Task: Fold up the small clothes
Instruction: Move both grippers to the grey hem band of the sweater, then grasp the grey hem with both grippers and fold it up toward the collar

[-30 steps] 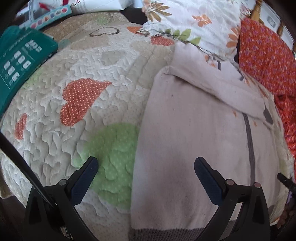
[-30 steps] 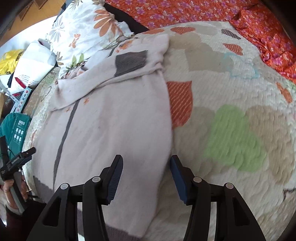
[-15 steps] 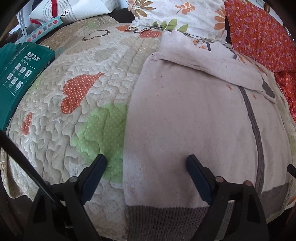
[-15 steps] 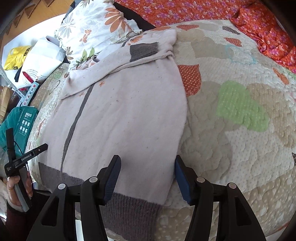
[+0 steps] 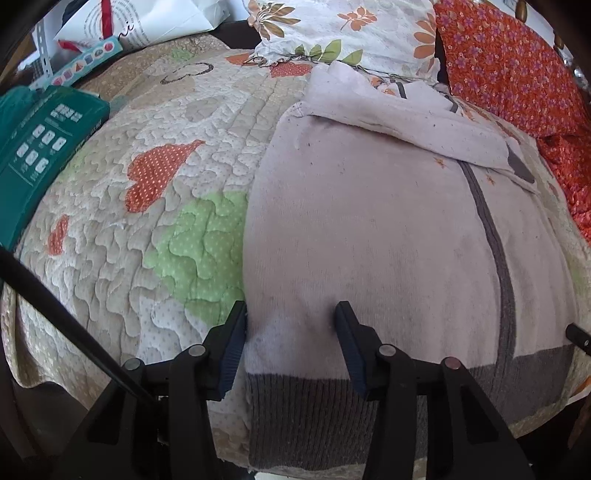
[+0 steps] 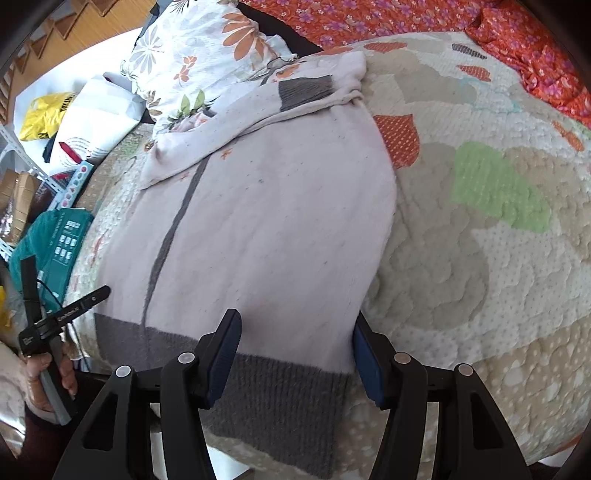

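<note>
A pale pink knit sweater (image 5: 369,229) with a grey ribbed hem and a grey stripe lies flat on the quilted bedspread (image 5: 155,192), sleeves folded across its top. My left gripper (image 5: 291,332) is open, its jaws straddling the sweater's left bottom corner just above the hem. In the right wrist view the sweater (image 6: 266,221) fills the middle, and my right gripper (image 6: 295,343) is open with its jaws straddling the right bottom corner. The left gripper's tip (image 6: 66,314) shows at the far left there.
A floral pillow (image 5: 351,29) and an orange flowered blanket (image 5: 517,66) lie at the bed's head and right side. A green box (image 5: 40,147) rests on the left edge, with a white bag (image 5: 147,18) behind it. The bed's near edge runs under both grippers.
Both grippers have pulled back toward the near edge, down to the sweater's hem corners. The left gripper's jaws have narrowed around the left corner. The sweater has not moved.
</note>
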Available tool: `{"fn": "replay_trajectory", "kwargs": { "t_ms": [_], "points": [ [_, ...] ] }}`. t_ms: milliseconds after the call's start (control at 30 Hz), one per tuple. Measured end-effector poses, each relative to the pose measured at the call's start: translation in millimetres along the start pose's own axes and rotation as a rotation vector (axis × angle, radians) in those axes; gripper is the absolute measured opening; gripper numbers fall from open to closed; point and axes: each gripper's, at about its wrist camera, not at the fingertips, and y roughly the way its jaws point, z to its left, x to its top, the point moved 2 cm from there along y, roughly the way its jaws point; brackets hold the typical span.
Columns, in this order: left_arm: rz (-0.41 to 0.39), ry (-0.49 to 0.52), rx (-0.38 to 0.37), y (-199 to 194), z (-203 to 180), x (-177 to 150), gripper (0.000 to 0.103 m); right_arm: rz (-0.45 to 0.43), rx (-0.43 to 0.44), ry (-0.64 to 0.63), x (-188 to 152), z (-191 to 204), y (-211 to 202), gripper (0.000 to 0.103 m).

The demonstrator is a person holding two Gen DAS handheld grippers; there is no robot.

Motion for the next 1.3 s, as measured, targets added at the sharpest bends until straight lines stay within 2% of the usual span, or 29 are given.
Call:
{"fn": "replay_trajectory", "kwargs": {
  "t_ms": [100,200,300,367,467,633,733,800,833,867,900,967,1000,1033,1067,1133,1233,1300],
  "points": [
    [0.001,-0.091,-0.061,-4.8,20.2,-2.7,0.047,0.012,0.073,0.033,-7.2,-0.9,-0.9,0.064],
    [-0.022,-0.206,-0.065,-13.1,50.0,-5.9,0.048,0.027,0.145,0.071,-14.6,0.7,-0.4,0.064],
    [0.003,-0.317,-0.186,-9.8,71.9,-9.9,0.05,0.039,0.188,0.094,-19.0,1.7,0.6,0.064],
    [0.001,-0.34,-0.235,-9.5,73.1,-13.1,0.052,0.038,0.187,0.095,-20.1,2.8,0.7,0.064],
    [0.017,-0.287,-0.277,-9.3,58.4,-18.3,0.052,0.04,0.196,0.107,-20.4,3.2,1.1,0.064],
    [0.022,-0.16,-0.239,-7.8,24.5,-32.0,0.052,0.04,0.211,0.135,-20.0,1.0,0.4,0.064],
    [0.042,-0.123,-0.254,-7.2,11.3,-41.9,0.052,0.041,0.205,0.137,-25.1,4.4,-0.8,0.064],
    [0.043,-0.077,-0.226,-8.3,-0.7,-48.3,0.052,0.042,0.194,0.128,-30.4,8.4,-1.4,0.063],
    [0.05,-0.059,-0.225,-8.3,-7.0,-51.3,0.052,0.042,0.188,0.125,-31.8,9.9,-1.5,0.062],
    [0.056,-0.052,-0.235,-9.2,-10.9,-53.8,0.047,0.046,0.175,0.114,-33.6,13.4,-1.2,0.06],
    [0.06,-0.049,-0.237,-10.1,-12.5,-56.2,0.042,0.049,0.168,0.107,-34.5,14.5,-1.0,0.055],
    [0.062,-0.047,-0.236,-12.4,-12.3,-57.1,0.016,0.064,0.131,0.079,-36.2,19.7,1.6,0.04],
    [0.065,-0.07,-0.26,-13.8,-8.8,-54.7,0.008,0.077,0.114,0.064,-37.4,19.8,3.7,0.021],
    [0.07,-0.094,-0.291,-15.3,-5.6,-54.3,0.008,0.086,0.091,0.052,-37.9,21.2,6.1,0.009],
    [0.077,-0.136,-0.329,-16.5,-1.0,-51.3,0.007,0.086,0.073,0.042,-35.7,23.0,6.1,0.007],
    [0.058,-0.189,-0.352,-24.1,6.9,-40.8,0.007,0.071,0.101,0.047,-28.1,23.5,-0.5,0.005],
    [-0.008,-0.225,-0.378,-41.5,11.1,-11.3,0.007,-0.005,0.171,0.038,5.7,35.6,-25.7,0.005],
    [-0.059,-0.247,-0.391,-51.3,11.7,23.4,0.007,-0.055,0.184,0.005,36.8,45.2,-39.9,0.005]
  ]
}}
